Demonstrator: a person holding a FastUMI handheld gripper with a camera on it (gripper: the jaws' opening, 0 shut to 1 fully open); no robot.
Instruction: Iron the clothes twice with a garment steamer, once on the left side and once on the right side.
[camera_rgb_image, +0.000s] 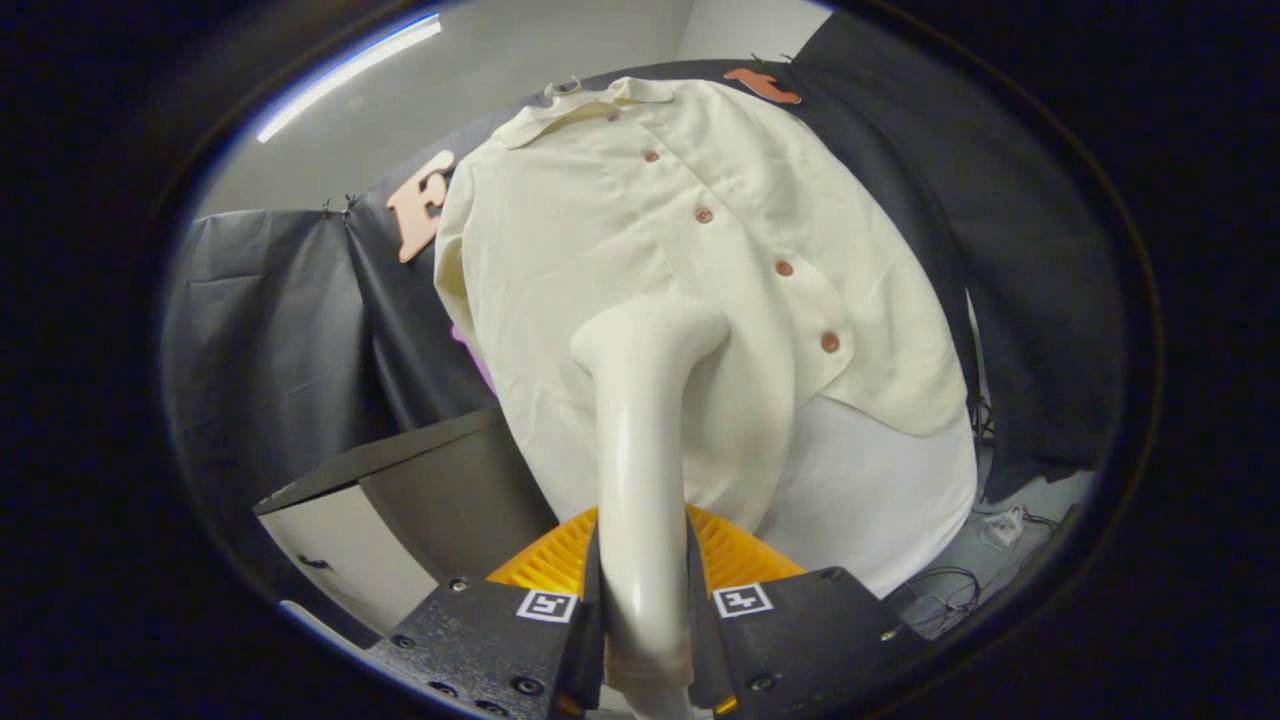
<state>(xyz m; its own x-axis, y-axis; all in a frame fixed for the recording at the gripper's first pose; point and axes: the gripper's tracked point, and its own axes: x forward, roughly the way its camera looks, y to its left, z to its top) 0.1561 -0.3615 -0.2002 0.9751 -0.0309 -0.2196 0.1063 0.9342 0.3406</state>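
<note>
1. Steamer (640, 440), cream-white and glossy, sat clamped between the gripper's (645, 610) two black fingers (500, 630); both pressed on its handle, so I judged the claw clenched on it.
2. Its long axis ran straight ahead from the fingers, up toward the shirt (690, 290), and its head bent over to the right at the far end.
3. The head appeared to rest against the cream shirt just below the lowest button (829, 342), near the button placket, though I could not tell for certain whether it was touching.
4. The shirt hung in front of the black booth cloth (290, 320), collar up, tilted in my view, with its hem over something white lower down.
5. A dark-topped cabinet (400, 480) stood left of the shirt, and cables (950, 590) lay on the floor to the right.
6. Risk, as I judged it: the smooth handle could twist in the fingers, swinging the head off the fabric.
7. Another risk: the head sat close to the buttons and could snag one, dragging the shirt sideways.
8. Pausing too long in one spot could wet the cloth.
</note>
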